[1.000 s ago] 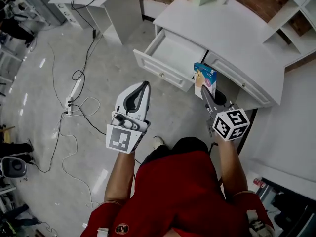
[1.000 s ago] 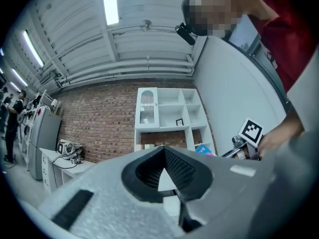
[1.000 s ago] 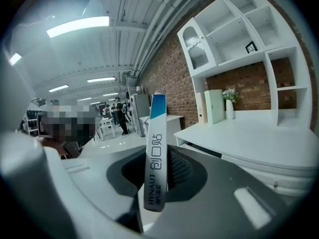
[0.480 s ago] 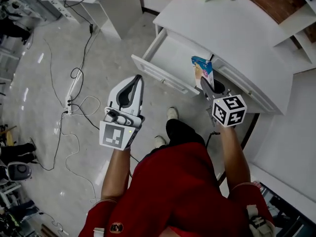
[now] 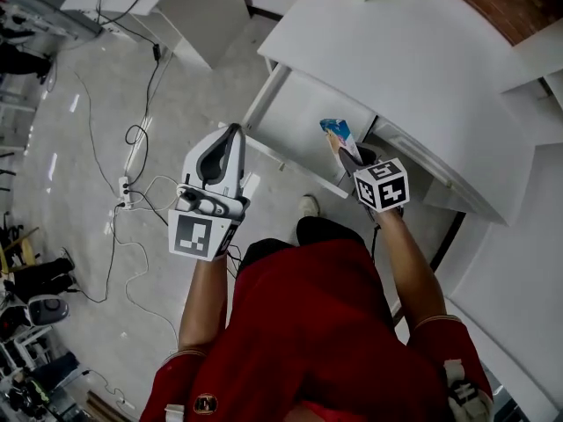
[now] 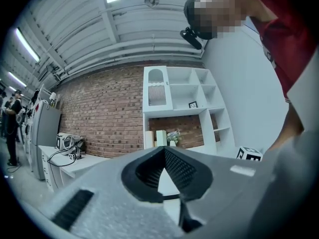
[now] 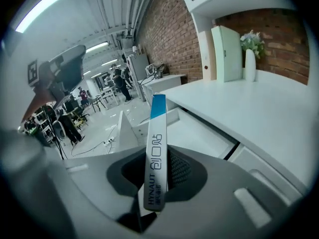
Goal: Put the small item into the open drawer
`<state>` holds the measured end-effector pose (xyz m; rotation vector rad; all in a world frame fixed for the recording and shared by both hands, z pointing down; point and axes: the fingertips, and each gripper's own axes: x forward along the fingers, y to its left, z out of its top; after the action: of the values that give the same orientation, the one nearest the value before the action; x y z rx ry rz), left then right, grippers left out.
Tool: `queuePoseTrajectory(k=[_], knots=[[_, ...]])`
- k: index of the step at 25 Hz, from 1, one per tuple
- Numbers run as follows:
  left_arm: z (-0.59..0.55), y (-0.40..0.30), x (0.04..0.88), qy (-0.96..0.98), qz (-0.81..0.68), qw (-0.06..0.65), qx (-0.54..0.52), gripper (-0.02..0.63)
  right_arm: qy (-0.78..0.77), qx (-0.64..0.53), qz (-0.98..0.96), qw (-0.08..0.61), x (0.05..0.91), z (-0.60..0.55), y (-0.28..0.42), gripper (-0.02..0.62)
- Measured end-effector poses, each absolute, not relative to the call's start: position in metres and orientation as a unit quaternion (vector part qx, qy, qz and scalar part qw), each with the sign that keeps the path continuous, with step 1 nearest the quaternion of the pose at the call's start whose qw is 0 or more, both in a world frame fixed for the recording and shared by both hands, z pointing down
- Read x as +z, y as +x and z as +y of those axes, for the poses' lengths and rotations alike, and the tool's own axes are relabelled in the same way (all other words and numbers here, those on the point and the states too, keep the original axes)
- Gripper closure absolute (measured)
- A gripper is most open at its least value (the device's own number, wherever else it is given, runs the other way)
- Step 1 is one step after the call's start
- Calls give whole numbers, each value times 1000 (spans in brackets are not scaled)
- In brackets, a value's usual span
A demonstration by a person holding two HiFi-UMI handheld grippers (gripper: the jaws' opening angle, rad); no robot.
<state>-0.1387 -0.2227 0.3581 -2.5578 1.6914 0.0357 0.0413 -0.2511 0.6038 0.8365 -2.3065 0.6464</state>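
Note:
The small item is a flat blue and white box, standing on edge between the jaws of my right gripper, which is shut on it. In the head view the box hangs over the near right part of the open white drawer, whose inside shows just beyond the box in the right gripper view. My left gripper is held left of the drawer, over the floor, its jaws together with nothing between them.
The drawer belongs to a white desk against a brick wall, with a vase and a green box on top. Cables and a power strip lie on the floor to the left. Another white table stands at the back left.
The person has stepped closer to the desk. My right gripper has carried the box left and forward until it hangs over the open drawer. The left gripper has stayed shut beside it.

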Motion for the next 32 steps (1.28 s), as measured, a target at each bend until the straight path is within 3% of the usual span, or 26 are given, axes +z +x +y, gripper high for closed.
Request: queuePoseTrajectory(k=[13,32], knots=[[-271,-163,374,-832,555,11,-2,606,257,299,-823,409,696,-266,14,522],[-295,-182,383,-853,521,10,4,606,208,303,-760,536,762,-247,-3,515]])
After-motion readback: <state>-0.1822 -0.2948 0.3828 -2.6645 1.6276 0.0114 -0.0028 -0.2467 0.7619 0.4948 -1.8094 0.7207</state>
